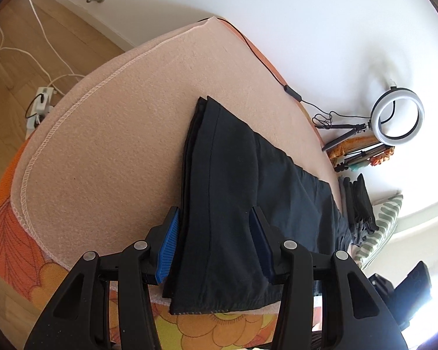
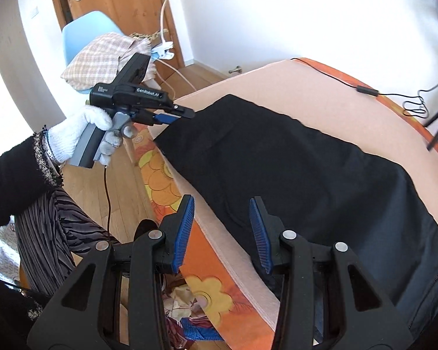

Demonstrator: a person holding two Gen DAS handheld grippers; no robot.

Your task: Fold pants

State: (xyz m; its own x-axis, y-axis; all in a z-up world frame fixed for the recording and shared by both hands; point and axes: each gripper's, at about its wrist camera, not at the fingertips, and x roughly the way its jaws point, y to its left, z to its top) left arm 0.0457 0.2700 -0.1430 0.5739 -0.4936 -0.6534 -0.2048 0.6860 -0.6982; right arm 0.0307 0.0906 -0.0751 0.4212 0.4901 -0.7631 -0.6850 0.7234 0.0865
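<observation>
Sunlight from a bright window fell across a bed covered by a peach blanket [image 1: 108, 134] laid over an orange floral sheet [image 2: 207, 288], where a pair of black pants [image 1: 242, 204] lay folded lengthwise, running along the near side of the blanket with one end reaching its stitched edge. From the left wrist view, the left gripper [image 1: 216, 239] hovered just above that end of the pants, its blue-padded fingers [image 1: 169, 242] standing partly apart on either side of the dark cloth without pressing on it. The right wrist view showed the same tool held in a white-gloved hand [image 2: 81, 134], its tips at the edge of the fabric. The right gripper [image 2: 223, 227] hung over the blanket's edge beside the other end of the pants, jaws likewise partly apart and holding nothing. A ring light [image 1: 398, 115] on a stand stood against the white wall beyond the bed; a blue chair [image 2: 81, 38] piled with checked cloth sat near a wooden door [image 2: 114, 3].
</observation>
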